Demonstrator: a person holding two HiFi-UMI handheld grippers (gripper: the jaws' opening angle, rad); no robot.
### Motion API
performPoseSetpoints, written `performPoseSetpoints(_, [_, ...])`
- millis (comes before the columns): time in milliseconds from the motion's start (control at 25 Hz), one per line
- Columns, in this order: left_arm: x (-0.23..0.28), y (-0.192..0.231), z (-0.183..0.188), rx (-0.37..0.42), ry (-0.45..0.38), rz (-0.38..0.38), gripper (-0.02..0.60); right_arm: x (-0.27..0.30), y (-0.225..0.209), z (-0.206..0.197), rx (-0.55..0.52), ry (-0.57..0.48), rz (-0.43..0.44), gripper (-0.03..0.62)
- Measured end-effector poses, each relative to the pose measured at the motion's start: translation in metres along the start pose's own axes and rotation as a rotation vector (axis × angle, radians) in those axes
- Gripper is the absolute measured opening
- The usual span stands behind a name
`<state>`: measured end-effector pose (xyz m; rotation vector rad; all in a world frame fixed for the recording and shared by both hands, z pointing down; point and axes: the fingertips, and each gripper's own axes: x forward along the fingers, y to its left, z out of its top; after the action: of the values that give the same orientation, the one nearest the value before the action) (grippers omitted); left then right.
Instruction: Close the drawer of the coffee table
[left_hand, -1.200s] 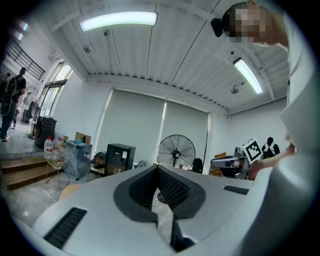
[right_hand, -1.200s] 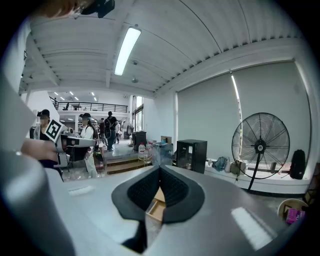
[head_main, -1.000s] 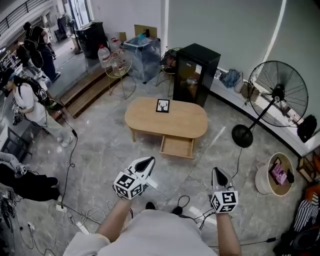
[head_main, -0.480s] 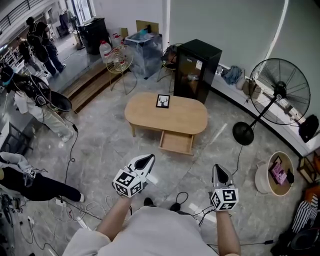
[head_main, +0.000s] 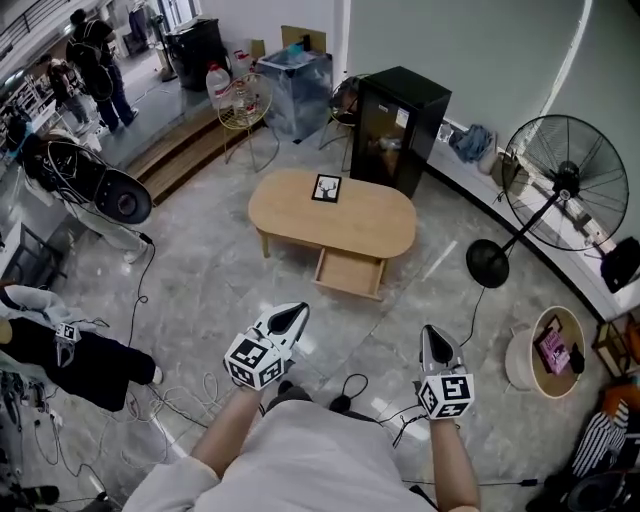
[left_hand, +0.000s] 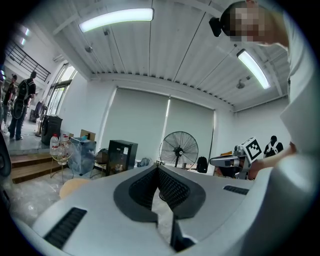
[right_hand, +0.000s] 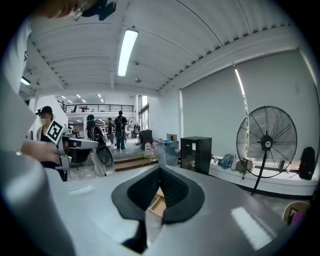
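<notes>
The oval wooden coffee table (head_main: 372, 226) stands on the marble floor ahead, with a small framed picture (head_main: 325, 188) on top. Its drawer (head_main: 350, 273) is pulled out towards me and looks empty. My left gripper (head_main: 297, 312) and right gripper (head_main: 432, 333) are held in the air well short of the drawer, both shut with nothing in them. In the left gripper view the jaws (left_hand: 158, 167) meet, and the table edge (left_hand: 74, 186) shows low at the left. Below the closed jaws (right_hand: 160, 167) in the right gripper view, the open drawer (right_hand: 156, 202) can be seen.
A black cabinet (head_main: 400, 125) stands behind the table and a standing fan (head_main: 558, 188) to the right. A round basket (head_main: 545, 350) sits at the right. Cables (head_main: 180, 400) trail over the floor near my feet. People and gear fill the left side.
Both grippers have drifted a little towards the table and stayed shut. The people at the left have shifted. The drawer stands open as before.
</notes>
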<state>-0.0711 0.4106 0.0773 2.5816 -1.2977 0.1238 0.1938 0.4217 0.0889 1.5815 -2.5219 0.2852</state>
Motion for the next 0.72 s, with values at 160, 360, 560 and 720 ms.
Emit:
performPoseSetpoints(160, [0.005,-0.010,-0.007,-0.016,0.013,0.014,0.006,0.002,-0.004,-0.003,-0.033,0.023,0.037,0.011])
performPoseSetpoints(360, [0.010,-0.005,-0.014,-0.021,0.028,0.025,0.006,0.014,-0.008,-0.008,-0.021,0.027,0.042,0.011])
performPoseSetpoints(560, [0.025,0.011,-0.011,-0.009,0.033,0.019,0.006,0.033,-0.013,-0.012,-0.014,0.040,0.035,0.011])
performPoseSetpoints(720, [0.047,0.032,-0.005,-0.019,0.039,-0.003,0.006,0.055,-0.022,-0.011,-0.001,0.052,0.003,0.011])
